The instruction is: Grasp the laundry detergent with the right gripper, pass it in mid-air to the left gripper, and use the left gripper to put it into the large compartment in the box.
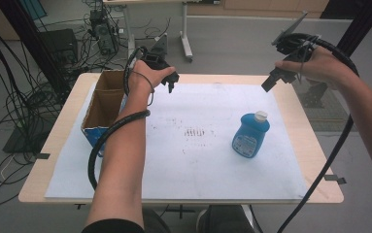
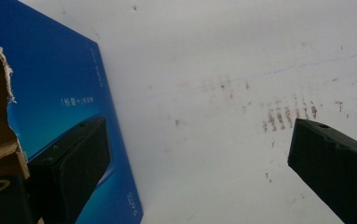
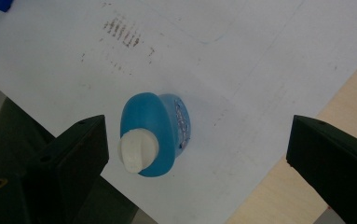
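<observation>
A blue bottle (image 1: pixel 250 135) with a white cap stands upright on the white sheet (image 1: pixel 193 160), right of centre. My right gripper (image 1: pixel 271 80) hangs open high above the table's far right part. In the right gripper view the bottle (image 3: pixel 160 130) is seen from above, far below that gripper (image 3: pixel 197 130), closer to one jaw, with nothing between the pads. My left gripper (image 1: pixel 170 81) is raised near the far edge, just right of an open cardboard box (image 1: pixel 103 104). In the left gripper view the gripper (image 2: pixel 199 135) is open and empty, with the box's blue side (image 2: pixel 59 93) beside one jaw.
The sheet covers most of the wooden table (image 1: pixel 314 145); a patch of brown smudges (image 1: pixel 195 132) marks its middle. The box stands at the table's left edge. Cables (image 1: pixel 23 111) and equipment lie on the floor to the left and behind.
</observation>
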Motion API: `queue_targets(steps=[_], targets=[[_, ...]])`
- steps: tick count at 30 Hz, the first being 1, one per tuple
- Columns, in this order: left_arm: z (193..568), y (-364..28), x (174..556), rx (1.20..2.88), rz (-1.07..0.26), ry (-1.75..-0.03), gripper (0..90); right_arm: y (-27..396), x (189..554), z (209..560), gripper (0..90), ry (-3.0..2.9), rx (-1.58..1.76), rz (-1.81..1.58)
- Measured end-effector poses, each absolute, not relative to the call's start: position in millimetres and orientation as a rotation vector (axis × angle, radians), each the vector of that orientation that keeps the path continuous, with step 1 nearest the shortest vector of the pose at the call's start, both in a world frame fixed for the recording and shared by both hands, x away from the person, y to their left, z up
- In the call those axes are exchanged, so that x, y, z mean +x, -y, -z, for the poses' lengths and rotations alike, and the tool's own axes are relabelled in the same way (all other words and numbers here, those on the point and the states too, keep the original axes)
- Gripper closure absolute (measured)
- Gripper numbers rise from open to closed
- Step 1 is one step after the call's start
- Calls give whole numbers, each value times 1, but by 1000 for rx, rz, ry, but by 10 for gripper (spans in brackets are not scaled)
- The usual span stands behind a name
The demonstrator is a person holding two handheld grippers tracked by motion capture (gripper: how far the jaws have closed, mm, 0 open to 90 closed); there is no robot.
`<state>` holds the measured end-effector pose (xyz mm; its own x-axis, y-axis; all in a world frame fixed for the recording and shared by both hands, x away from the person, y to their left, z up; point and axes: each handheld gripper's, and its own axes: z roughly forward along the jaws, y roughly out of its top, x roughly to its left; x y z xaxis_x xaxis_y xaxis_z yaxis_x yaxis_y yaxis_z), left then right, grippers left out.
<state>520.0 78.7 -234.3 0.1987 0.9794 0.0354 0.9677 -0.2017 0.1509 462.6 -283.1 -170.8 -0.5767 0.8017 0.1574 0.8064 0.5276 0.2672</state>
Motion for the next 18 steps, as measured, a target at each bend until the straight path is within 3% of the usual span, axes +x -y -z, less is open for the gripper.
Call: queue_targets(steps=[18], targets=[[236,-70,519,2380,-190,-1903,62,322,431,187,45,2764,-1351,607]])
